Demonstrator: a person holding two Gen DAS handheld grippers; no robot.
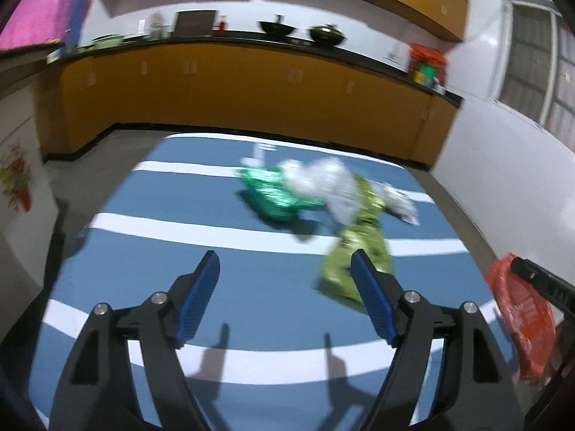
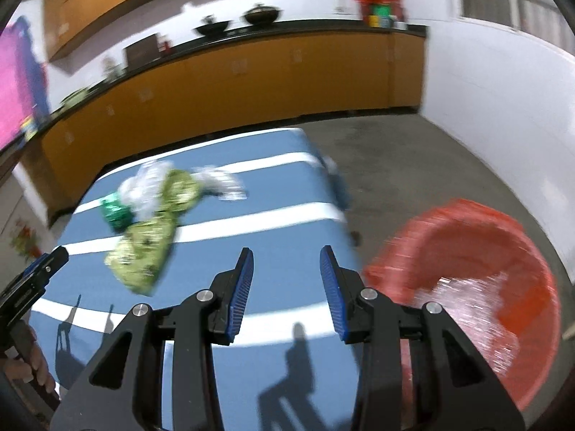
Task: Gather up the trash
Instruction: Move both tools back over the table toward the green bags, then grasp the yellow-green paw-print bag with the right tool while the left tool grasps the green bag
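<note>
A pile of trash lies on the blue white-striped table [image 1: 251, 287]: a yellow-green snack bag [image 1: 355, 251], a dark green wrapper [image 1: 273, 194], and crumpled clear plastic [image 1: 323, 179]. The pile also shows in the right wrist view, with the yellow-green bag [image 2: 143, 251] nearest. My left gripper [image 1: 285, 262] is open and empty, above the table just short of the yellow-green bag. My right gripper [image 2: 286, 258] is open and empty over the table's right edge. A red basket [image 2: 467, 287] with some clear plastic inside sits right of the table; its edge shows in the left wrist view [image 1: 517, 316].
Orange kitchen cabinets [image 1: 251, 89] with a dark counter holding pots run along the back wall. A grey floor [image 2: 413, 165] lies right of the table, bounded by a white wall [image 2: 503, 107]. The left gripper's body [image 2: 32, 283] shows at the right view's left edge.
</note>
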